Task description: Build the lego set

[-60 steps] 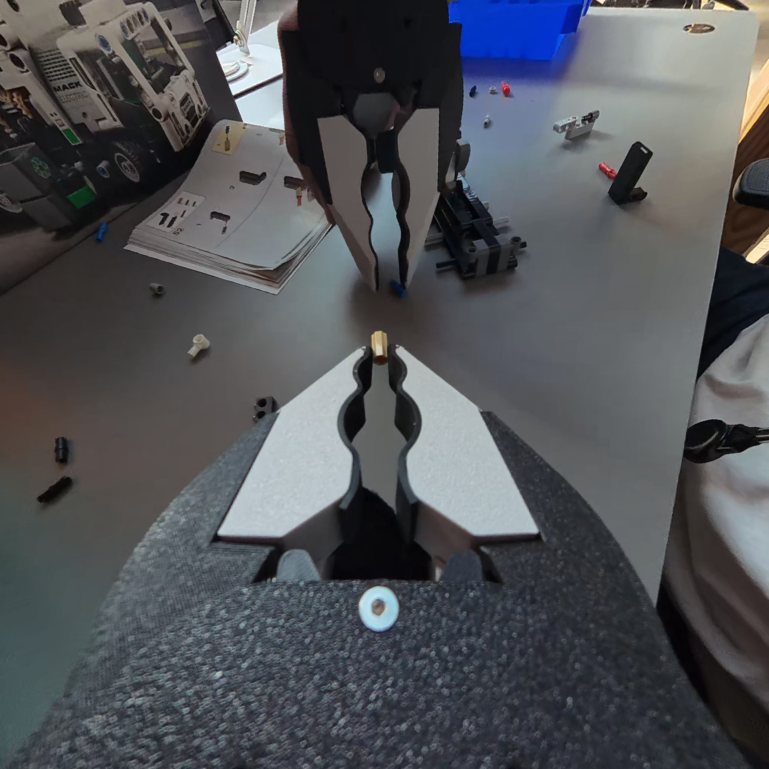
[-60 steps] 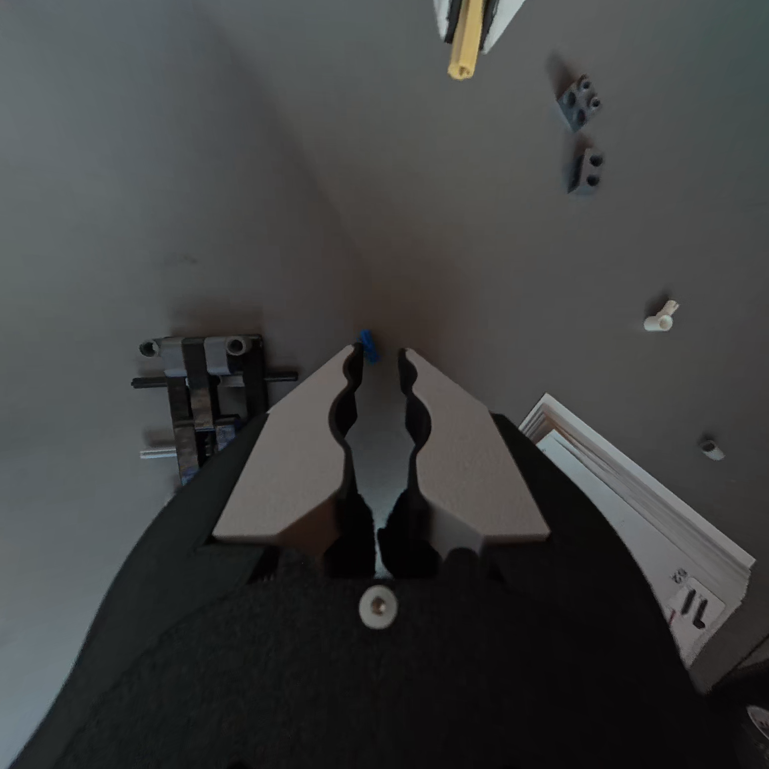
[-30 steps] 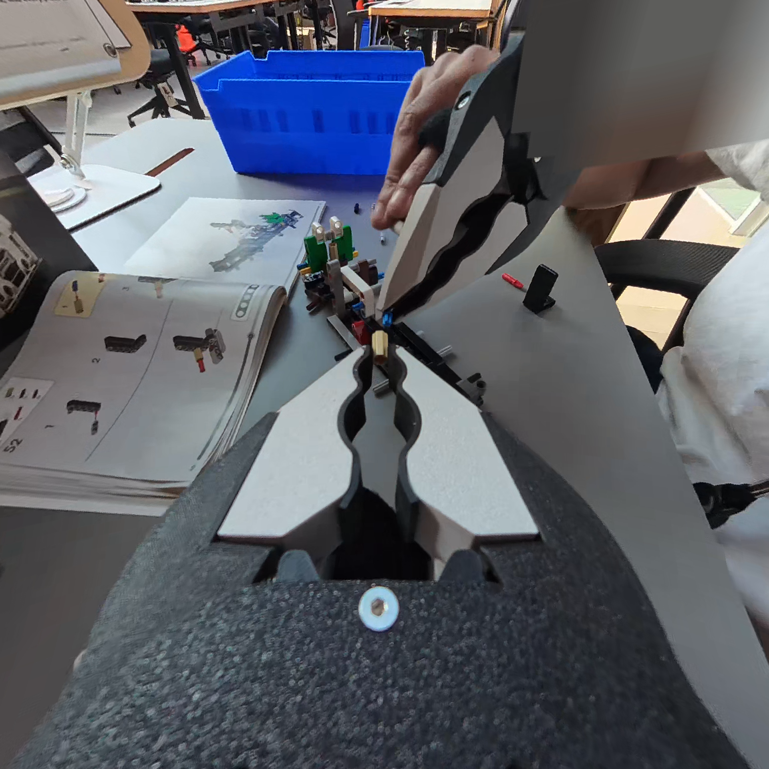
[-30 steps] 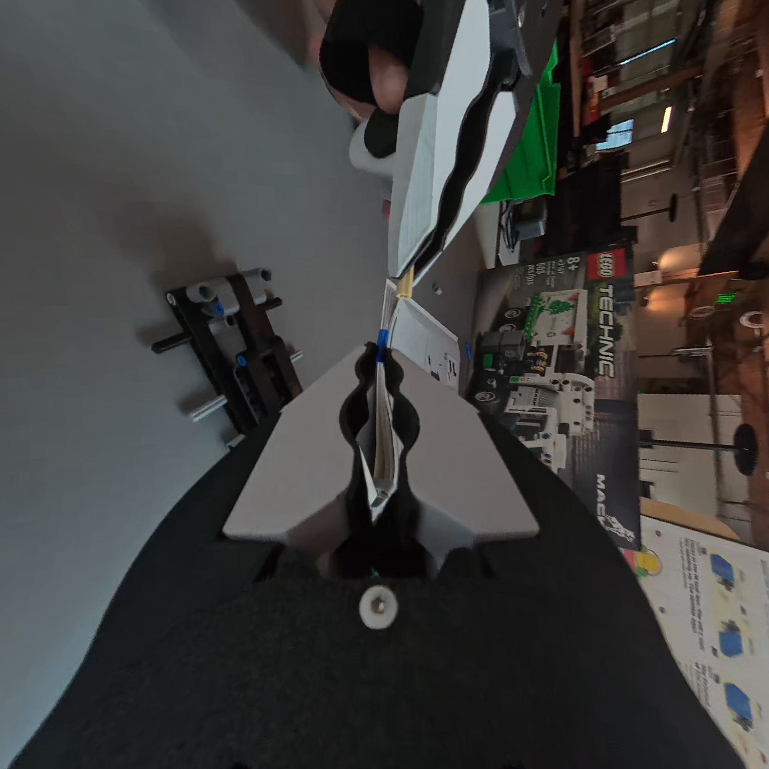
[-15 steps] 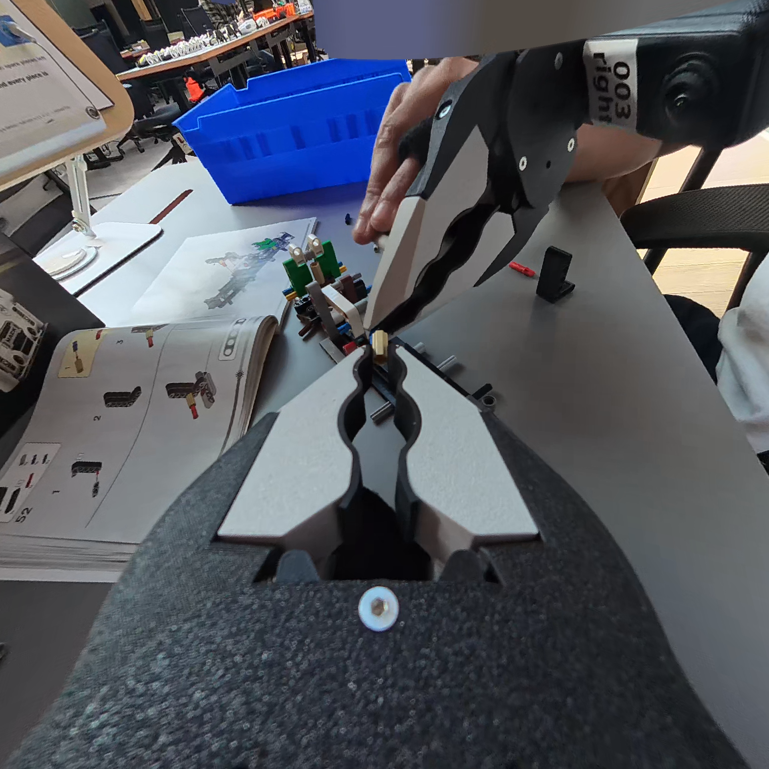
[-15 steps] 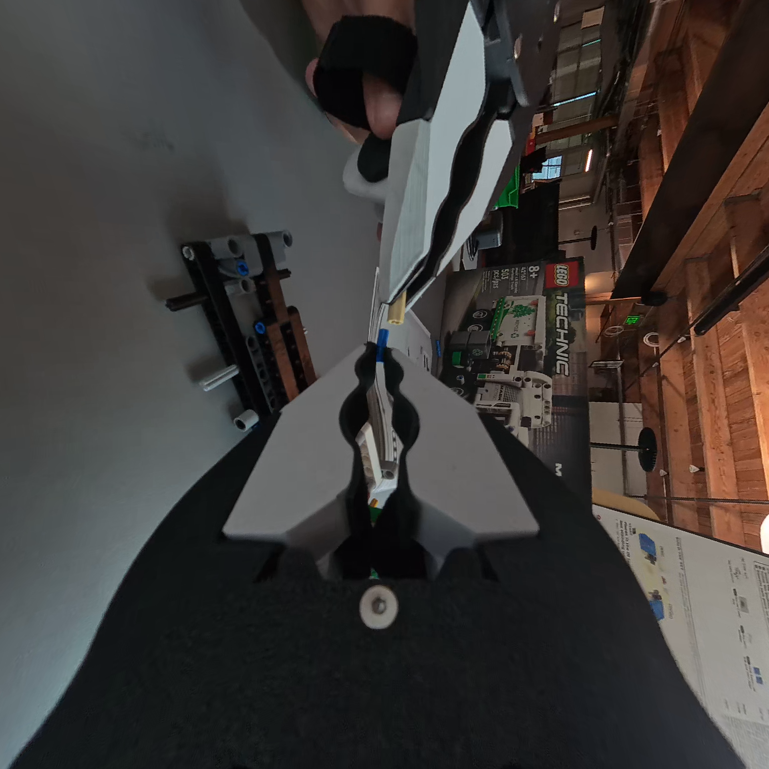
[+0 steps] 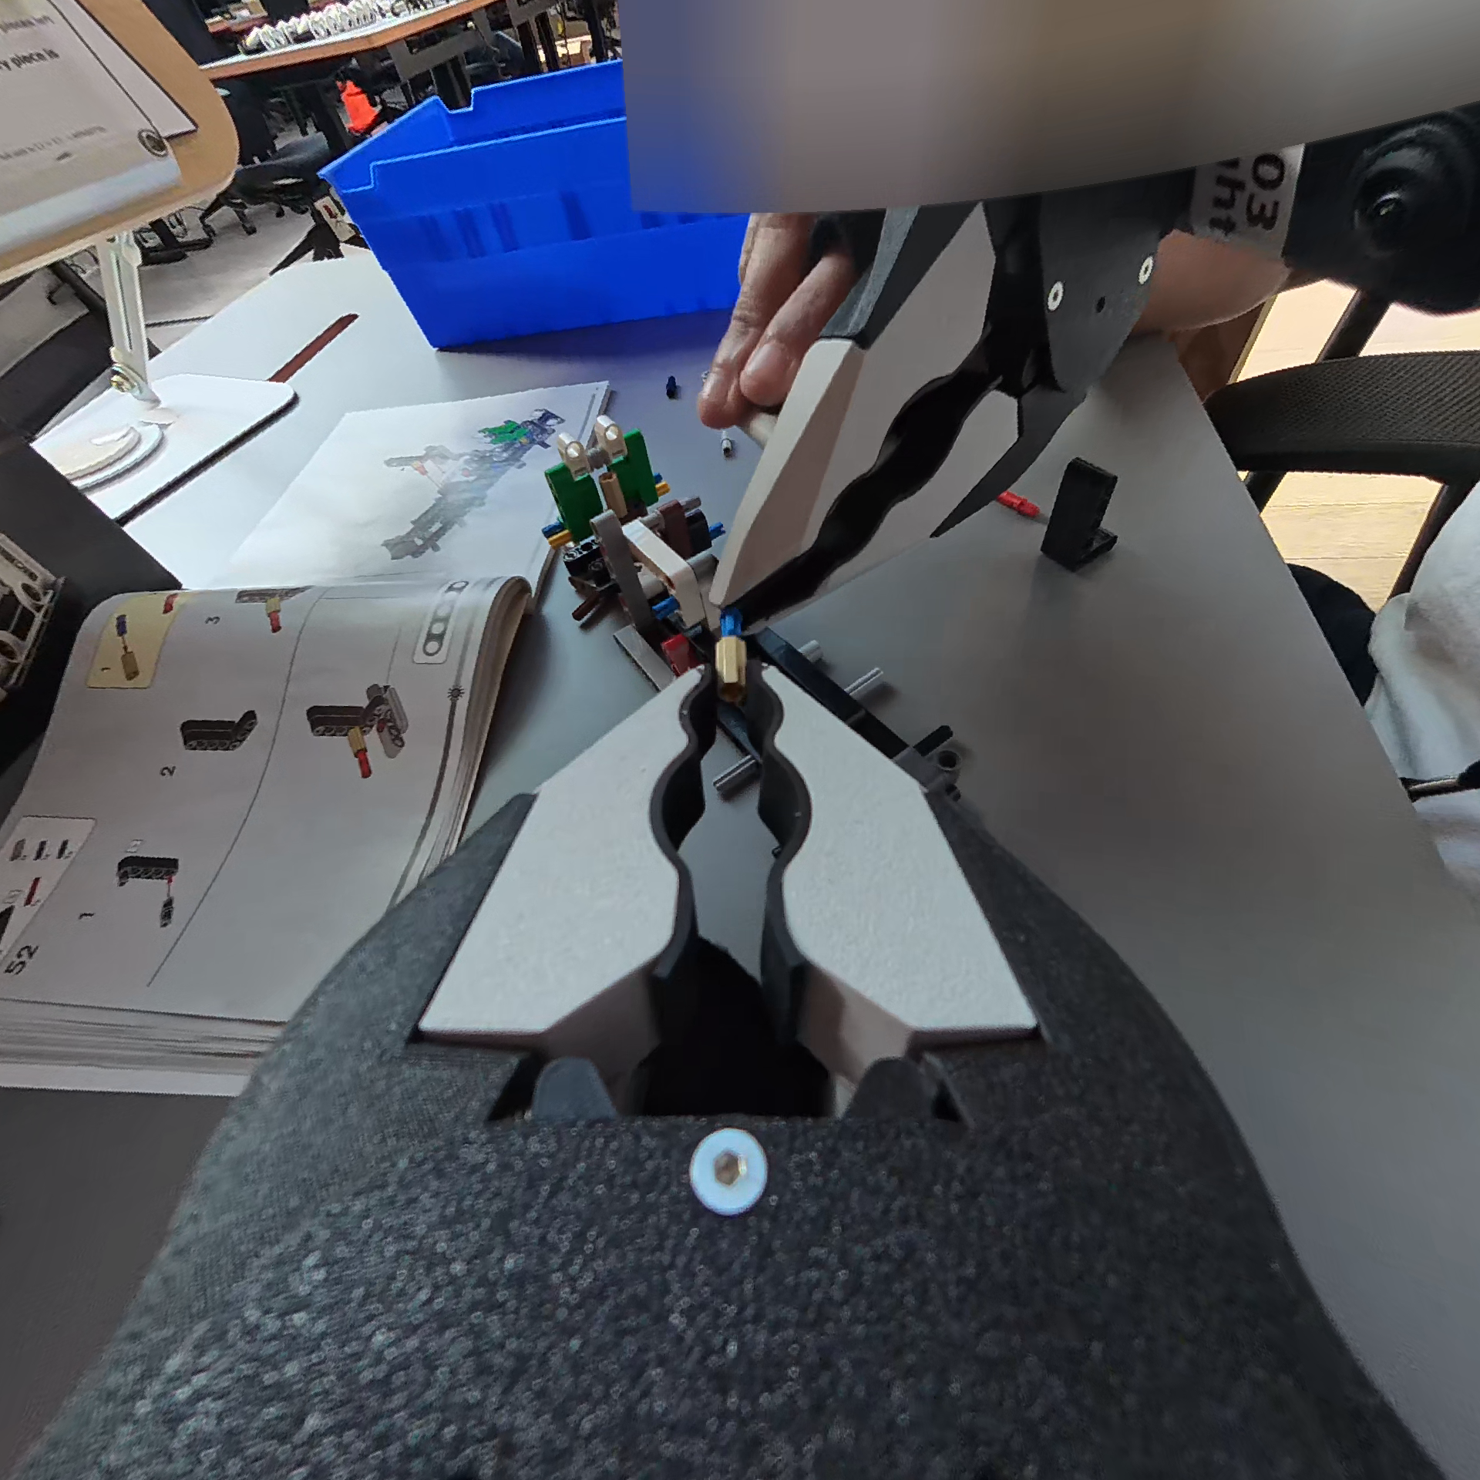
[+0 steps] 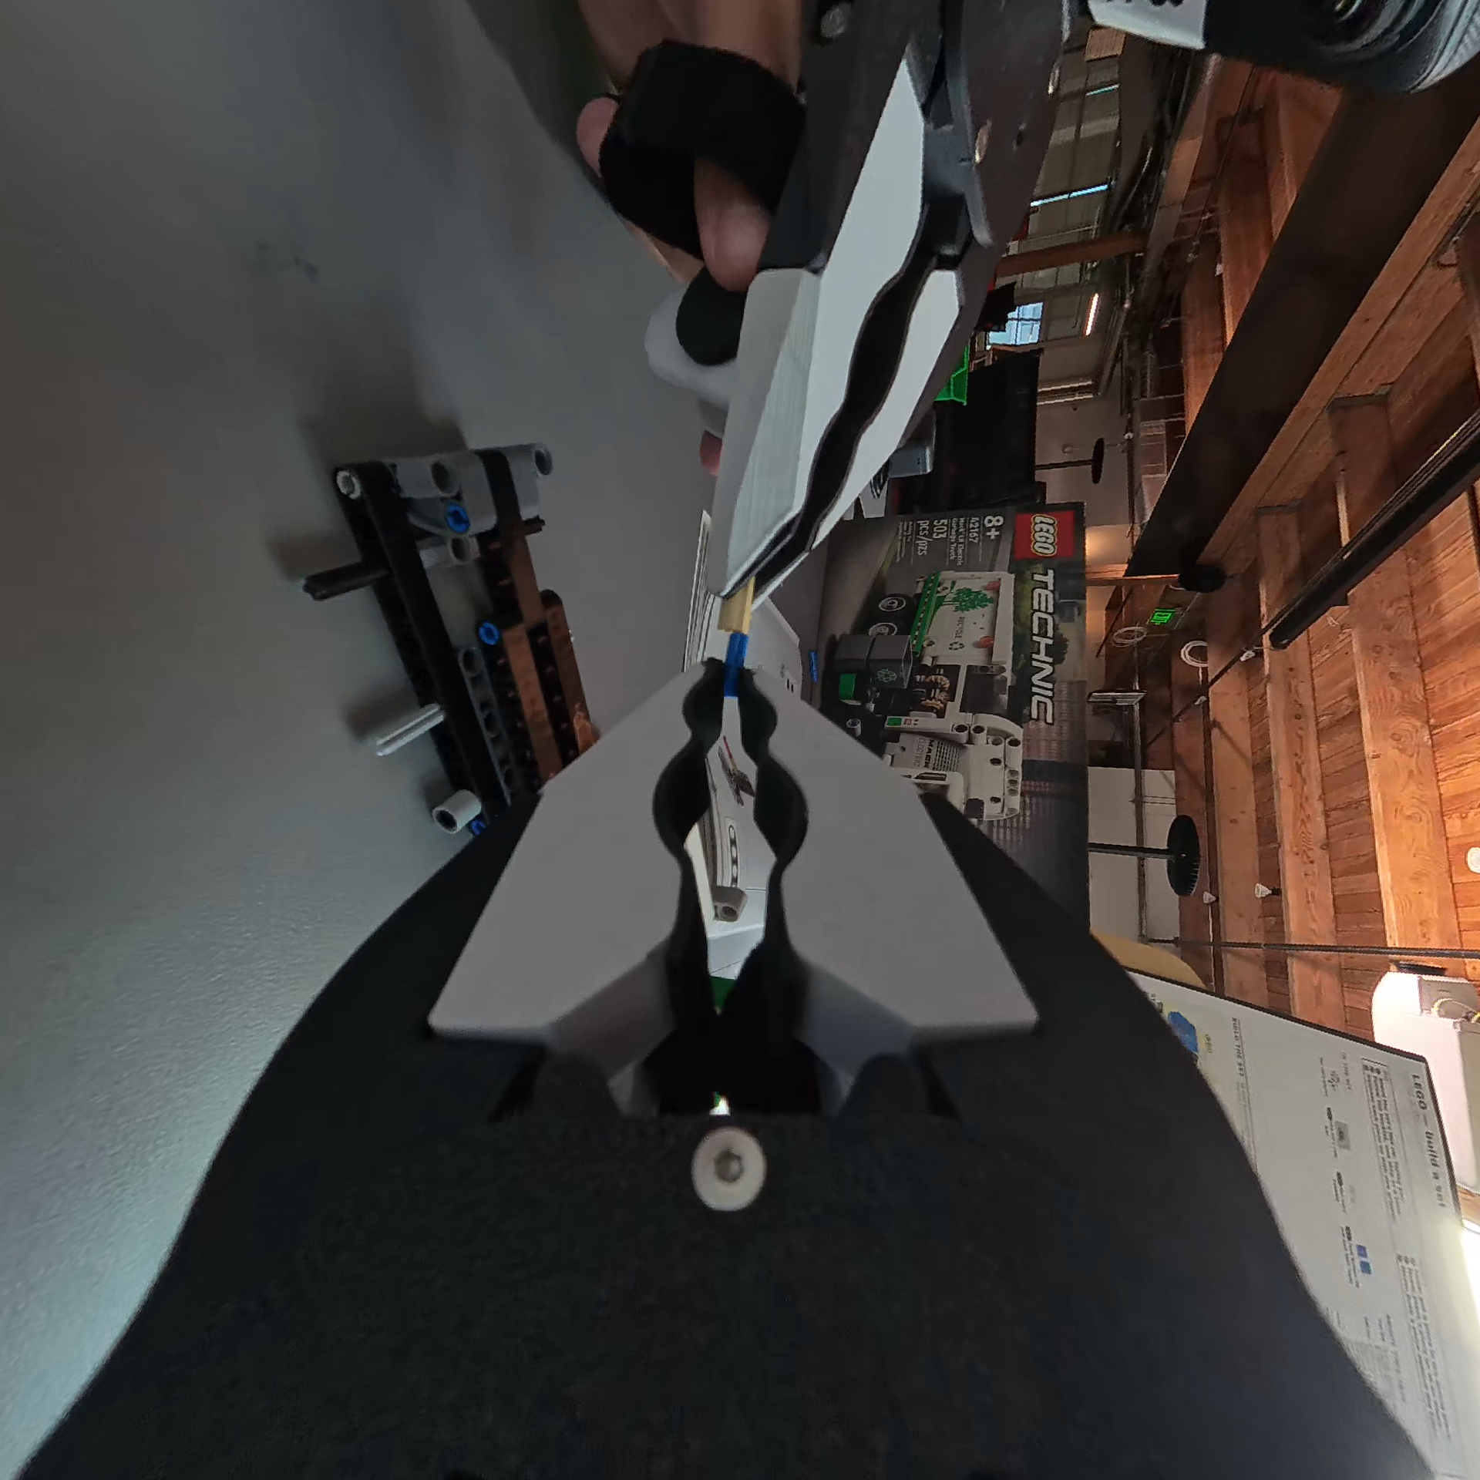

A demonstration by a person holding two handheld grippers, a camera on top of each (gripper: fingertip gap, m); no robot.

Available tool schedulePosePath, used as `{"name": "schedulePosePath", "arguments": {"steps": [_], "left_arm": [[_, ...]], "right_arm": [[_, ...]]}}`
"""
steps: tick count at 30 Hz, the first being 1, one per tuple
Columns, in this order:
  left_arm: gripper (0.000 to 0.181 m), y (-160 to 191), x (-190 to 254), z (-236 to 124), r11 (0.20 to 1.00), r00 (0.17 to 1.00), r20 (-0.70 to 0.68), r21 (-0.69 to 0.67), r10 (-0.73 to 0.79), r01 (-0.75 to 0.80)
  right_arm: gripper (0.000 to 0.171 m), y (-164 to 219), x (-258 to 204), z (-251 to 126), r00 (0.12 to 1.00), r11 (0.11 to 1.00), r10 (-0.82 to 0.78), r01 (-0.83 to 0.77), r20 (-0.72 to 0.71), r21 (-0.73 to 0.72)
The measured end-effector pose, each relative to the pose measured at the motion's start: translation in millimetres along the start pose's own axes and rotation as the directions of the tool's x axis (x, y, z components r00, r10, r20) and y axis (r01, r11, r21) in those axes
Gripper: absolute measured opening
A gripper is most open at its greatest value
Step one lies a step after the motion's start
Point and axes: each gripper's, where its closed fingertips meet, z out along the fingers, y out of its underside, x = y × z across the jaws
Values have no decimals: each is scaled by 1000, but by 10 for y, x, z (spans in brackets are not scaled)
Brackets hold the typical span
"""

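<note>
My left gripper (image 7: pixel 730 682) is shut on a small tan connector (image 7: pixel 730 661) and holds it above the grey table. My right gripper (image 7: pixel 725 610) comes in from the upper right, shut on a blue pin (image 7: pixel 729 621). The pin's tip meets the connector's end, touching or nearly so. In the right wrist view, my right gripper (image 8: pixel 730 677) holds the blue pin (image 8: pixel 735 653), and my left gripper (image 8: pixel 741 591) holds the tan connector (image 8: pixel 735 615) just above it. A partly built model with green parts (image 7: pixel 609 484) stands behind them. A black beam frame (image 8: pixel 464 633) lies on the table.
An open instruction booklet (image 7: pixel 240 761) lies at the left, and a blue bin (image 7: pixel 520 240) stands at the back. A black bracket (image 7: pixel 1077 512) and a red pin (image 7: pixel 1017 503) lie at the right. The set's box (image 8: pixel 961 657) stands beyond the grippers. Left and right tips are no more than a few centimetres apart.
The two grippers have closed in on each other. The blue pin and the tan connector now stand end to end. Both grips are unchanged.
</note>
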Motion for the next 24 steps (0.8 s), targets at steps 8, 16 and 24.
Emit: {"name": "schedulePosePath", "arguments": {"steps": [8,16,24], "left_arm": [[5,2,3,0,1000,1000,-6,-3,-22,22],[5,28,-8,6,999,999,-4,-20,-35,35],[5,36,-3,11,999,999,-10,-26,-46,46]], "right_arm": [[2,10,-47,33,1000,999,-25,25,8,-21],[3,3,-37,30,1000,999,-29,29,2,-21],[3,-6,-51,34,999,999,-41,41,-7,-21]]}}
